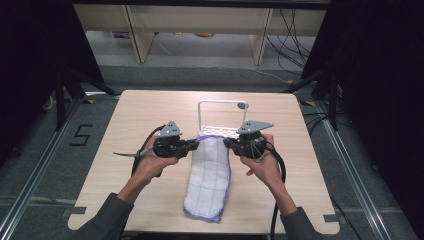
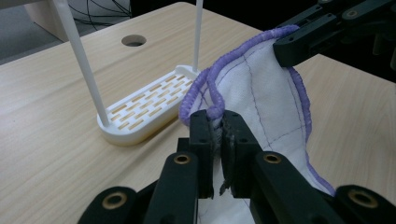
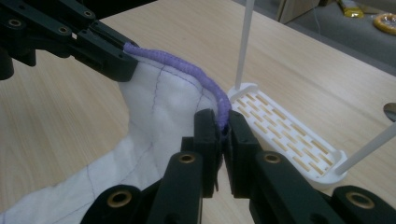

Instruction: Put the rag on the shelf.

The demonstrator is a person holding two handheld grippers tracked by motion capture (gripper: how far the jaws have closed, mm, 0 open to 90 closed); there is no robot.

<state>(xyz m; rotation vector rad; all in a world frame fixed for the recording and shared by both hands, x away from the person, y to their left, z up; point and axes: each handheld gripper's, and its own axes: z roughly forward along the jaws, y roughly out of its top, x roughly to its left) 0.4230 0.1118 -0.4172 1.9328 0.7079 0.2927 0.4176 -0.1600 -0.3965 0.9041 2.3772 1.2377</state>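
A white cloth with a purple stitched hem (image 1: 210, 175) lies lengthwise on the wooden table (image 1: 130, 120), its far end lifted. My left gripper (image 1: 196, 143) is shut on the far left corner of the cloth (image 2: 261, 88), the hem bunched between its pads. My right gripper (image 1: 227, 142) is shut on the far right corner of the cloth (image 3: 159, 107). In the left gripper view my own gripper (image 2: 219, 122) pinches the hem; in the right gripper view mine (image 3: 223, 126) does the same. Just beyond the held edge stands a white rack (image 1: 220, 117) with a slotted base (image 2: 144, 105) (image 3: 289, 135) and a tall wire frame.
The table has a round hole (image 2: 133, 40) near its far edge. Dark stands and cables (image 1: 295, 40) flank the table on the floor. A pale shelf unit (image 1: 200, 25) stands beyond it.
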